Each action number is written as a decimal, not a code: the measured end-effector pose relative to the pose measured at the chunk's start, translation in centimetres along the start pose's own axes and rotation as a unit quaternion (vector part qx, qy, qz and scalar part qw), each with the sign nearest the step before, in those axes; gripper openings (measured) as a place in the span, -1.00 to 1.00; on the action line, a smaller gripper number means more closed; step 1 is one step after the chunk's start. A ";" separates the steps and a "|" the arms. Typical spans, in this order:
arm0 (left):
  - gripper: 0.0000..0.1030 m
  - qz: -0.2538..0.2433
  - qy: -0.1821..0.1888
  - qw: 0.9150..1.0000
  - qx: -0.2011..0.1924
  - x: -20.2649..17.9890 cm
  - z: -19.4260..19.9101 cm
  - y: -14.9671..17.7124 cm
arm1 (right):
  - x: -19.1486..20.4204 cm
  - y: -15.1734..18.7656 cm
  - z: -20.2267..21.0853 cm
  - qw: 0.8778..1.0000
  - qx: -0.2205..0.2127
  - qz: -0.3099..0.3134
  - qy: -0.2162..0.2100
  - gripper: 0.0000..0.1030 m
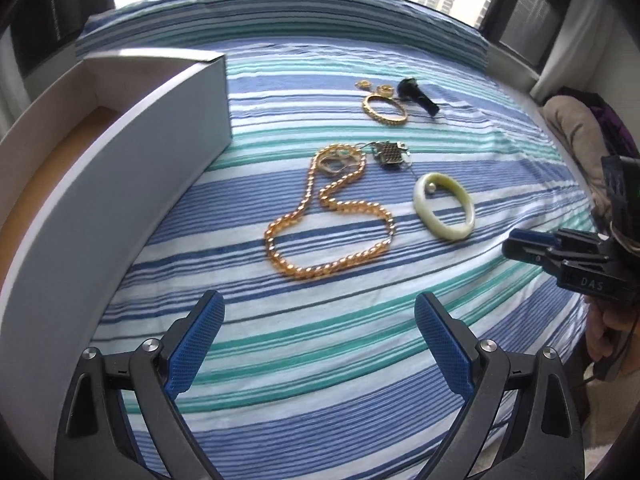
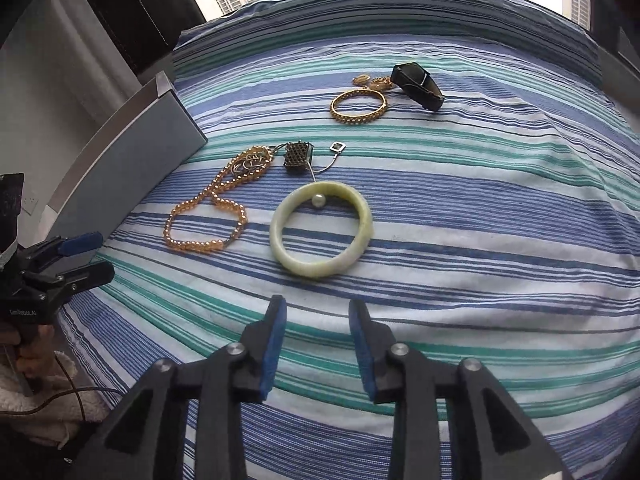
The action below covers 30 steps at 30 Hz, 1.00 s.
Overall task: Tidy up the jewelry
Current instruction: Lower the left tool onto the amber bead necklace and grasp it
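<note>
Right wrist view: jade bangle (image 2: 321, 229) lies beyond the parted right hand-held gripper (image 2: 317, 344).

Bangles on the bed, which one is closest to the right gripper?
The pale green bangle, lying flat just ahead of the right gripper with a pearl inside its ring. The gold bangle lies farther back.

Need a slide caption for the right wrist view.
Open right gripper hovers before jade bangle ringing a pearl on striped bedsheet.
</note>
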<state>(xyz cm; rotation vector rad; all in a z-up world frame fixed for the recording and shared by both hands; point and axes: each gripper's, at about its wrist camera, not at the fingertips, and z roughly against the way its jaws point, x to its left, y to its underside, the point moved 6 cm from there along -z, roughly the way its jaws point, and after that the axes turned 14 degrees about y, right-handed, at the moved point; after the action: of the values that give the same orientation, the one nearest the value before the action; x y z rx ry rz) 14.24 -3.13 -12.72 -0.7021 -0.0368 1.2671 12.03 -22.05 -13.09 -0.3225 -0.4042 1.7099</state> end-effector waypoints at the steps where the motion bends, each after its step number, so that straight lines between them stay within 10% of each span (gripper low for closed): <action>1: 0.87 -0.026 0.004 1.000 -0.004 -0.7 -0.6 -0.6 | -0.3 0.2 0.1 1.000 -0.001 -0.009 0.000 -0.36; 9: 0.43 -0.189 0.003 0.981 0.030 -3.1 -7.8 -1.0 | 0.3 2.4 1.2 0.998 -0.006 -0.057 -0.026 -0.36; 13: -0.90 -0.155 0.026 0.987 0.035 -2.1 -8.2 -1.0 | 0.4 2.8 2.1 0.997 -0.012 -0.066 -0.032 -0.36; 30: -0.91 -0.040 0.054 0.988 -0.138 0.0 10.9 -2.9 | 1.7 1.9 3.8 0.996 -0.038 -0.067 -0.053 -0.36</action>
<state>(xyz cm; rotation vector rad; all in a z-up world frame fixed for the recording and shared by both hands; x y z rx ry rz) 12.40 1.50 -2.61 -0.9971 -0.1529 1.1555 8.47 -21.01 -10.51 -0.2539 -0.5576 1.5867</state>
